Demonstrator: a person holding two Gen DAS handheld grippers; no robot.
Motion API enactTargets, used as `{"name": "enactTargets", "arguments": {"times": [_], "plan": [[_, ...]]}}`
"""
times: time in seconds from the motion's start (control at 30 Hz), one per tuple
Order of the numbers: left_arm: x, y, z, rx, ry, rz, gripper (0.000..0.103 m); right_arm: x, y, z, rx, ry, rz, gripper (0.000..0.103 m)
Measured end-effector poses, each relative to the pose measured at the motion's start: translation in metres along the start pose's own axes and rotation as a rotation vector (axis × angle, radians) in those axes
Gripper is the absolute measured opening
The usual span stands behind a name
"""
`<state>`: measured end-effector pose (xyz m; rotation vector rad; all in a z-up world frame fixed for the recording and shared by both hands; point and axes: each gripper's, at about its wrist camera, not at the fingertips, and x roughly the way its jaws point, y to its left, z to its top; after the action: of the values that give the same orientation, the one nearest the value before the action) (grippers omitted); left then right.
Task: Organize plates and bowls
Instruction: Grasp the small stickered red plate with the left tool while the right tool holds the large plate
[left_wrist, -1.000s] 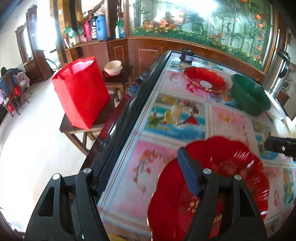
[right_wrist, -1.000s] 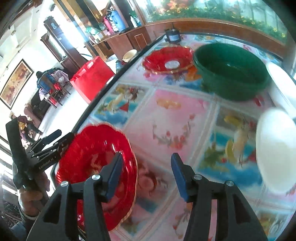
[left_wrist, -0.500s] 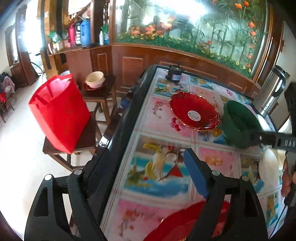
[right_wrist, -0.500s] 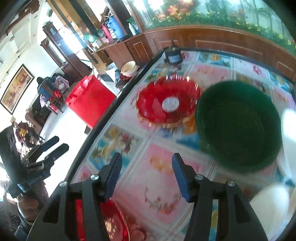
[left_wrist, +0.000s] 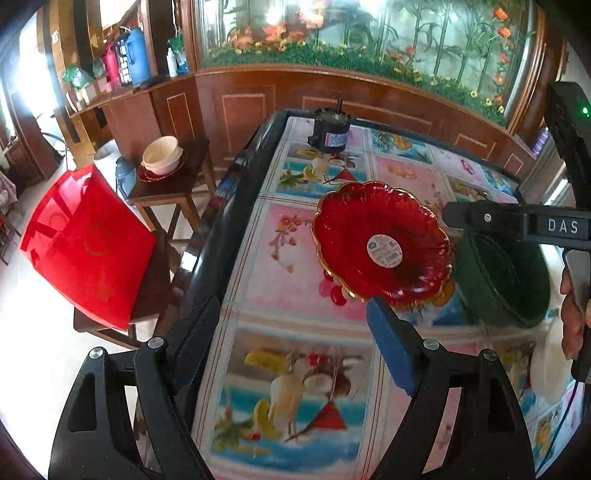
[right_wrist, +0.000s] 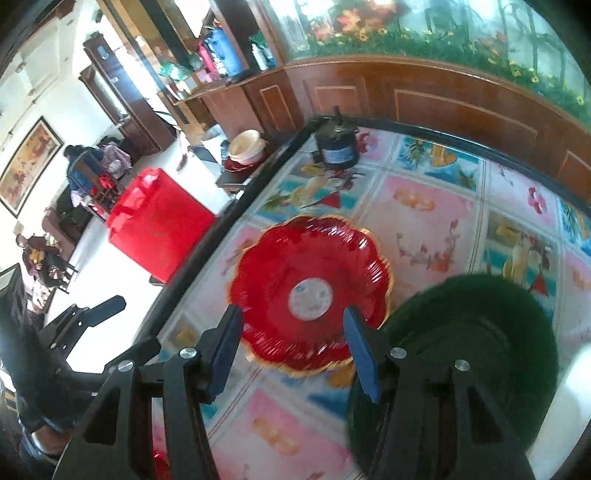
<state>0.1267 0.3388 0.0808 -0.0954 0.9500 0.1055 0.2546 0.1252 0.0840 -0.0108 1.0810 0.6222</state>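
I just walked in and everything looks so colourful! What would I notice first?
Probably the shiny red plate with a gold scalloped rim and a white sticker in its middle, lying on the picture-covered table. Right beside it sits a dark green bowl. Off the table's left side, a big red bag stands on a low wooden stool.

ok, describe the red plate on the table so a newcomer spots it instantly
Start at the long table with the colourful fruit-print cover. Near its middle sits a scalloped, translucent red plate with a gold rim, beside the dark green plastic bowl. Only it has a round white sticker at its centre.
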Motion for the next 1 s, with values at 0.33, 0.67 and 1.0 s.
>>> {"name": "enactTargets", "arguments": {"times": [0.33,0.67,1.0], "plan": [[0.043,-0.014,0.023,-0.039,0.067,-0.013,0.083,0.031,-0.028,0.023,0.011,0.04,-0.045,0.057],[0.069,-0.024,0.027,-0.057,0.111,-0.039,0.083,0.057,-0.045,0.036,0.002,0.115,-0.085,0.057],[0.087,-0.02,0.021,-0.082,0.156,-0.046,0.083,0.073,-0.033,0.04,-0.06,0.193,-0.135,0.057]]}}
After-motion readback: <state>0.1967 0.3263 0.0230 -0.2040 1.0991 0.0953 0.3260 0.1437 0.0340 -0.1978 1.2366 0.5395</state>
